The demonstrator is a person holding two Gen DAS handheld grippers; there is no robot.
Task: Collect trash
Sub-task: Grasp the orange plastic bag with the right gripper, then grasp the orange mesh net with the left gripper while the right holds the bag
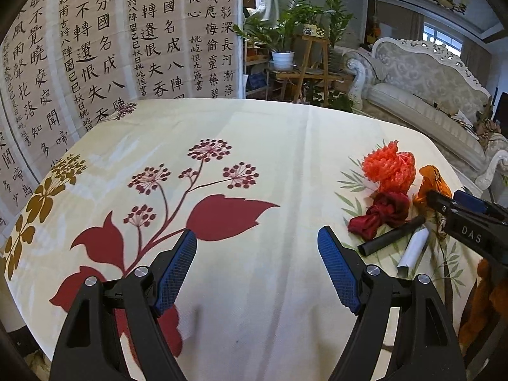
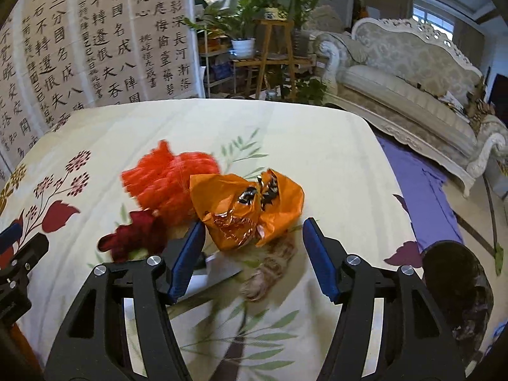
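A pile of trash lies on the right part of the flowered tablecloth: an orange-red mesh net, a crumpled orange foil wrapper, a dark red cloth scrap, a black tube, a white paper roll and a tan fuzzy scrap. My right gripper is open just above the table, its jaws straddling the near side of the orange wrapper. My left gripper is open and empty over bare cloth, left of the pile. The right gripper also shows in the left wrist view.
A dark round container sits at the table's right edge. Calligraphy sheets hang on the wall behind the table. A white sofa, a plant stand and a purple mat lie beyond the far and right edges.
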